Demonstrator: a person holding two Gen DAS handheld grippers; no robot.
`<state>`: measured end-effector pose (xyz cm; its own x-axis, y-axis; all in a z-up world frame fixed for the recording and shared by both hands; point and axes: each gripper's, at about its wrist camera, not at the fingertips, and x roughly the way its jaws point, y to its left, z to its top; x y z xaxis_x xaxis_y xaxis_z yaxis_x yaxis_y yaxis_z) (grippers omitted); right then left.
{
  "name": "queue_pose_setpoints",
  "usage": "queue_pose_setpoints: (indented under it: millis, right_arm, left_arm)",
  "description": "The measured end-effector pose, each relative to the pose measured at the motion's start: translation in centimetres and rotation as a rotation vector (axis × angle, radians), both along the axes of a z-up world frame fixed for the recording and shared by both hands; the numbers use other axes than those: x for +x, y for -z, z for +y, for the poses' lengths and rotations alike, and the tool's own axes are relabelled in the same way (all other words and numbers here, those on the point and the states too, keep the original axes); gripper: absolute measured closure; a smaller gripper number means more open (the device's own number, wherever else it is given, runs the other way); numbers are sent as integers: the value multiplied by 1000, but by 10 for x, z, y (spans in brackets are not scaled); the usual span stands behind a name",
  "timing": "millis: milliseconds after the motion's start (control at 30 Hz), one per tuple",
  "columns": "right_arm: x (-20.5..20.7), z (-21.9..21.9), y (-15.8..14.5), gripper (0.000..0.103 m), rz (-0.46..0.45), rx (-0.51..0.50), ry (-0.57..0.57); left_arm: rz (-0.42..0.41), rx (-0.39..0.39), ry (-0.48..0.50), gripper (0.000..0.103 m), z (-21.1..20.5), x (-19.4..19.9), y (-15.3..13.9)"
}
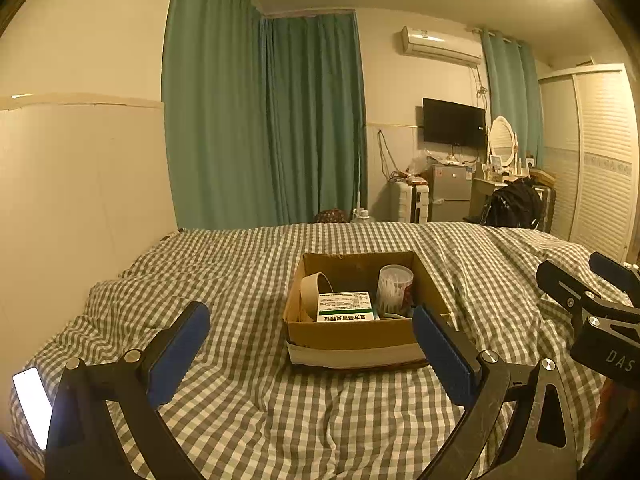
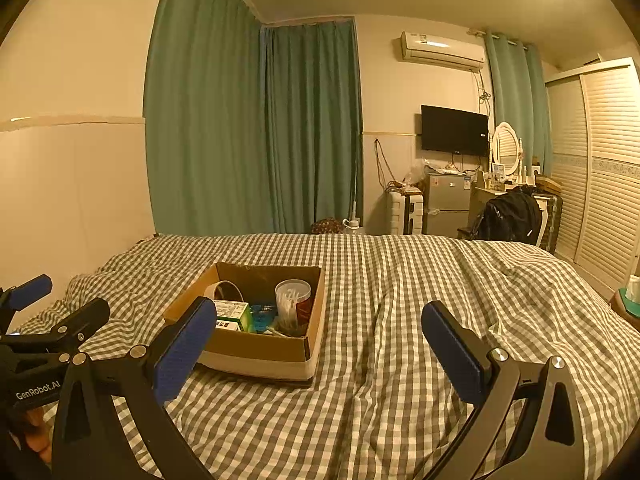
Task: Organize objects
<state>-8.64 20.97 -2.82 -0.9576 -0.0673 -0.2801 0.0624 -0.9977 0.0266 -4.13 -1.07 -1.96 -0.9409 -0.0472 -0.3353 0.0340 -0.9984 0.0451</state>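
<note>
We hold the left gripper [image 1: 310,344] and the right gripper [image 2: 320,344] released, both empty. The cardboard box [image 1: 352,336] lies on the soft checked blanket [image 2: 400,320]; pushing its wall may tip it.

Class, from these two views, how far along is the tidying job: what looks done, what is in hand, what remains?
Done: the cardboard box on the checked bedspread already holds a tape roll, a green-and-white medicine box and a cotton swab jar. In hand: nothing; the left tool and right tool are open and empty. Left: no loose items visible.
</note>
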Motion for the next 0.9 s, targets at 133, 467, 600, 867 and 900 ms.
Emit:
queue_pose_setpoints:
  millis: [133,467,600,867,900]
  right_arm:
    - [0,1,0,0,-1,-12,-5]
    - [2,1,-1,0,0,-14,-2]
    - [2,0,0,0,-6,-16,-1]
    - [3,3,0,0,-10,-18,3]
    - [4,3,0,0,-10,-17,5]
  left_arm:
    - [-8,0,-5,0,0,-1,0]
    - [-4,-5,13,0,1,0,0]
    - [8,-22,18,0,4,2,-1]
    - [-1,-36,18,0,7,1,1]
    - [2,-39,9,0,7,1,1]
